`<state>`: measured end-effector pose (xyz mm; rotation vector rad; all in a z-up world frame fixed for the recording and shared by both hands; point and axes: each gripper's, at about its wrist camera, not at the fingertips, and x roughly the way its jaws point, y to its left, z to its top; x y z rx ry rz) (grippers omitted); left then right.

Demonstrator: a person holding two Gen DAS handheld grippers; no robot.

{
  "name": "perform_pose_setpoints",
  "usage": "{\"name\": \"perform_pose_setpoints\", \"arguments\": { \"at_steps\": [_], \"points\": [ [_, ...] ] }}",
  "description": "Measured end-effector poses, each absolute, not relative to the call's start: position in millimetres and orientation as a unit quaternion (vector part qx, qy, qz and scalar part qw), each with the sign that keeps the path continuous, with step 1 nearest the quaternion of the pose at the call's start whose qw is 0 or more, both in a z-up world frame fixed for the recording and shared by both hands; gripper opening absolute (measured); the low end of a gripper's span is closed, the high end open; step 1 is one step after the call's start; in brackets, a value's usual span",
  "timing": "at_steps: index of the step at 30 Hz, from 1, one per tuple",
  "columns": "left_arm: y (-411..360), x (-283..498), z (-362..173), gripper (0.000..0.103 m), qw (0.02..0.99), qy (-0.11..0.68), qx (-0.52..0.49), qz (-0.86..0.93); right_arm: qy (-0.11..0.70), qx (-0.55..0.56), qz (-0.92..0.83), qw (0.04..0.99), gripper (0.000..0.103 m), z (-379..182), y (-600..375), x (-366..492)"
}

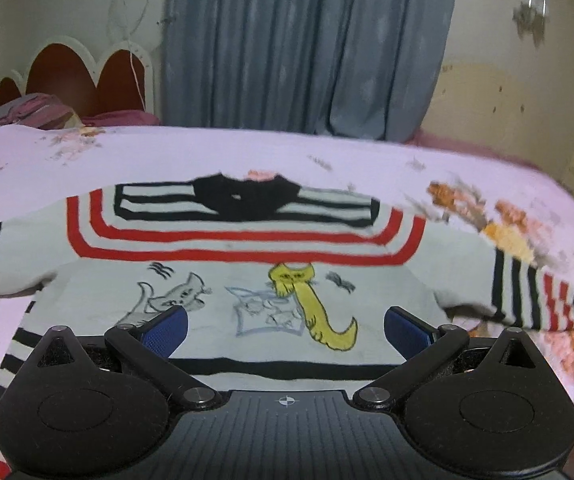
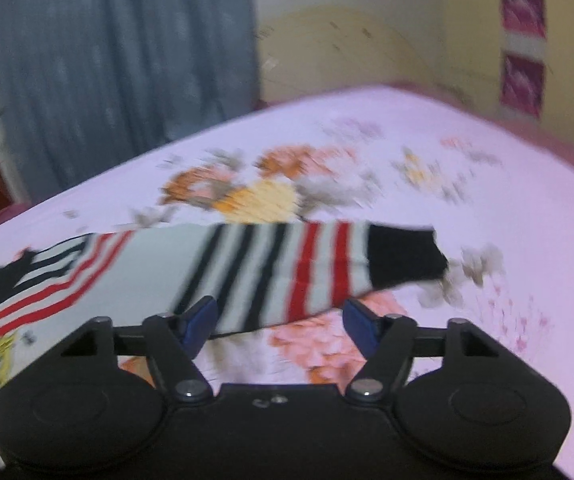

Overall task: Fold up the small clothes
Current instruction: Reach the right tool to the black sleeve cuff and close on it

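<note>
A small white sweater with red and black stripes, a black collar and cat drawings lies spread flat on the bed, sleeves out to both sides. My left gripper is open and empty, hovering over the sweater's lower chest near the hem. In the right wrist view the sweater's right sleeve, striped with a black cuff, lies stretched out. My right gripper is open and empty, just in front of the sleeve's near edge.
The bed has a pale pink floral sheet. A headboard and crumpled bedding are at the far left. Blue curtains hang behind the bed. A yellow wall with pink panels stands at the right.
</note>
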<state>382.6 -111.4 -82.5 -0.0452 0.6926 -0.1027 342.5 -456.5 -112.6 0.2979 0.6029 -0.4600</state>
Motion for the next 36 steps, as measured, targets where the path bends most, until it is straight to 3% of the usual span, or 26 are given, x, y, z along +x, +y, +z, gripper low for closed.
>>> {"name": "perform_pose_setpoints", "arguments": {
  "at_steps": [5, 16, 20, 22, 26, 36],
  "points": [
    [-137, 395, -91, 0.103, 0.934, 0.356, 0.011, -0.038, 0.298, 0.211, -0.252, 0.896, 0.052, -141, -504, 351],
    [-181, 427, -93, 0.103, 0.927, 0.370, 0.049, -0.048, 0.243, 0.387, -0.243, 0.856, 0.050, -177, -575, 352],
    [-186, 435, -90, 0.103, 0.927, 0.369, 0.045, -0.049, 0.237, 0.398, -0.252, 0.850, 0.026, -181, -580, 358],
    [-182, 440, -89, 0.103, 0.927, 0.370, 0.034, -0.047, 0.235, 0.401, -0.260, 0.846, 0.018, -183, -583, 359],
    [-155, 450, -89, 0.103, 0.921, 0.389, -0.016, -0.032, 0.241, 0.367, -0.269, 0.857, 0.008, -178, -583, 367],
    [-56, 458, -113, 0.103, 0.908, 0.416, -0.050, -0.016, 0.238, 0.162, -0.140, 0.947, 0.007, -116, -483, 426]
  ]
}}
